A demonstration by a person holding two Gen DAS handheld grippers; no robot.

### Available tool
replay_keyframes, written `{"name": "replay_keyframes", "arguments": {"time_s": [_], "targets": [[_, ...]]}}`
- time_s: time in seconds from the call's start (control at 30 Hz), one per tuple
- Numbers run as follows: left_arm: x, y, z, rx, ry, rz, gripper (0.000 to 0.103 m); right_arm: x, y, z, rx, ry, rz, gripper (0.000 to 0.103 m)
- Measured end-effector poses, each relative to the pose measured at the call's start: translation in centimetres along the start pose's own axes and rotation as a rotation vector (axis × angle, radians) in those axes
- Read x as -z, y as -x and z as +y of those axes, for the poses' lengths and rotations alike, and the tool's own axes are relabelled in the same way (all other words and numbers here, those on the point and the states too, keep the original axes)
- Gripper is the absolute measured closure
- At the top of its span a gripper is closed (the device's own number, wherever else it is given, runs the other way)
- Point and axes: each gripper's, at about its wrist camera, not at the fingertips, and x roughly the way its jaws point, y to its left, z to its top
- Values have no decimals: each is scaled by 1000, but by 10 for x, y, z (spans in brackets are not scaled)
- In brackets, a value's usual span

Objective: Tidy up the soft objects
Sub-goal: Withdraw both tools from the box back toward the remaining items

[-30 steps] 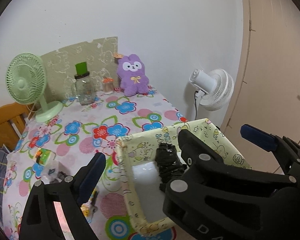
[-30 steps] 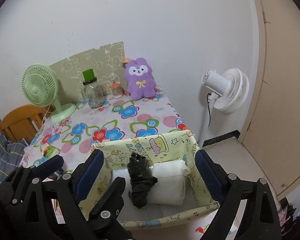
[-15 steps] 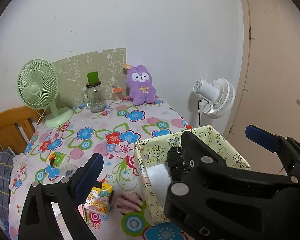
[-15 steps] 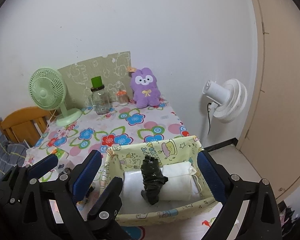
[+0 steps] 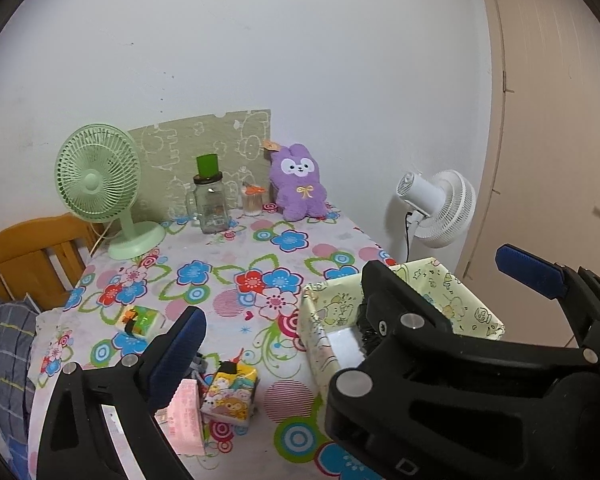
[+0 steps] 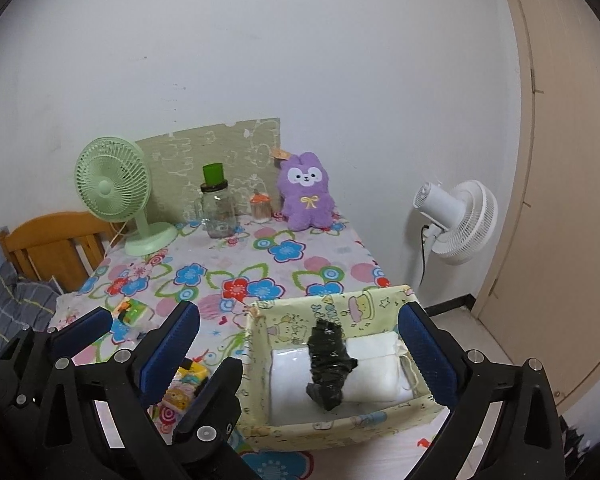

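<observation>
Box point(image 6: 340, 426) already holds two white rolls point(image 6: 374, 376) and a black bundle point(image 6: 328, 364). Tissue packs point(image 5: 230, 394) (three, on the cloth) remain outside. Right gripper point(image 6: 300, 344), jaws just widened, and left gripper point(image 5: 352, 296) both gape empty.

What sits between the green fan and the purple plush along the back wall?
A glass jar with a green top, then a small orange-capped jar, stand between the green fan and the purple plush; both views show it.
</observation>
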Motion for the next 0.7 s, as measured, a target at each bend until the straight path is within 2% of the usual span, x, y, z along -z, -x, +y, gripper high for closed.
{"name": "replay_keyframes", "arguments": {"time_s": [0.4, 0.7], "targets": [[6, 8, 20, -22, 7, -18, 3, 4, 1, 24, -18, 5, 1, 1], [20, 6, 41, -70, 33, -12, 3, 15, -7, 45, -40, 7, 6, 0]]}}
